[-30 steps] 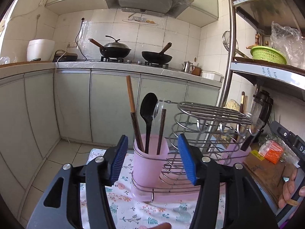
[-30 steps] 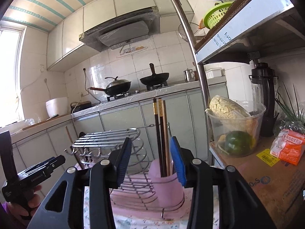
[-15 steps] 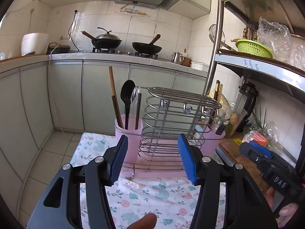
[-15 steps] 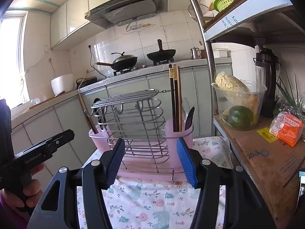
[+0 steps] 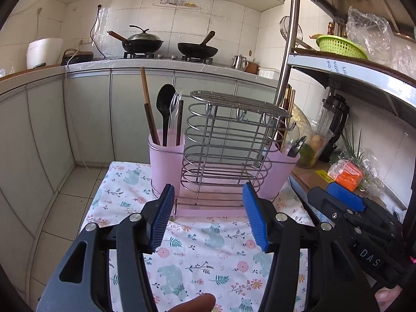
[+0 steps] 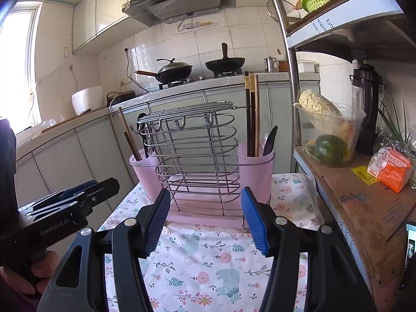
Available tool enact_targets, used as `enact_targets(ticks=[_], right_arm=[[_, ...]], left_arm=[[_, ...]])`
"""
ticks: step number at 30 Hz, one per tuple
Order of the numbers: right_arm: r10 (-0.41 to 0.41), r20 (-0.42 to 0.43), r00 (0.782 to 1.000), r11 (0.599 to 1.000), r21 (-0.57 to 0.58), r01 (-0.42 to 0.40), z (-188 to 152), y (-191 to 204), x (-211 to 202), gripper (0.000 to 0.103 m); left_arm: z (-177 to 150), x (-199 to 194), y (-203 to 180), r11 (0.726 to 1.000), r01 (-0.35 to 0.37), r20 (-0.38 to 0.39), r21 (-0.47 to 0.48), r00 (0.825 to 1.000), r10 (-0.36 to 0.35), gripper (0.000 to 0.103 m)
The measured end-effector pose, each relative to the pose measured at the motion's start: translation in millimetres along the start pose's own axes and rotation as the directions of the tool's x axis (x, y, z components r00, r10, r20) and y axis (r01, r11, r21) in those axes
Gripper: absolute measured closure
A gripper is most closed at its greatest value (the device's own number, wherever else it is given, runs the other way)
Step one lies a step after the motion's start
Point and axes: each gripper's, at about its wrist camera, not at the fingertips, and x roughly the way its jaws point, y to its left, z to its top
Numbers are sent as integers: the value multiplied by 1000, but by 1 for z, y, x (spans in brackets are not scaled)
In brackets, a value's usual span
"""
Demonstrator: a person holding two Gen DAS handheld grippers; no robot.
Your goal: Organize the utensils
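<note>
Both have pulled back from the utensil rack (image 5: 228,150); left gripper (image 5: 208,218) and right gripper (image 6: 205,218) hover level, jaws apart, empty.

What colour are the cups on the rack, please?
Pale pink cups, clearest in the right wrist view.

Floral tablecloth (image 5: 208,257) with elephant print covers the table. Rear counter: lidded wok (image 5: 141,42) and open black pan (image 5: 197,48) side by side on the gas hob; white rice cooker (image 5: 44,52) far left; small metal kettle (image 5: 239,62) right of the pan. Range hood (image 6: 179,2) above. Side shelf: clear tub (image 6: 330,132) holding cabbage and a green pepper, black blender (image 6: 366,104) behind it, orange packet (image 6: 390,167) on cardboard. Green basket (image 5: 340,45) on upper shelf.
</note>
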Motion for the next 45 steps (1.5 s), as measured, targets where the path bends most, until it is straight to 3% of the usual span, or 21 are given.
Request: enact_targets(ticks=[45], right_arm=[[-27,-47,999,1000,3,27,-6,0,6,47]], left_arm=[[-15,2,-1,1000,10,-34,7,999,-10,48]])
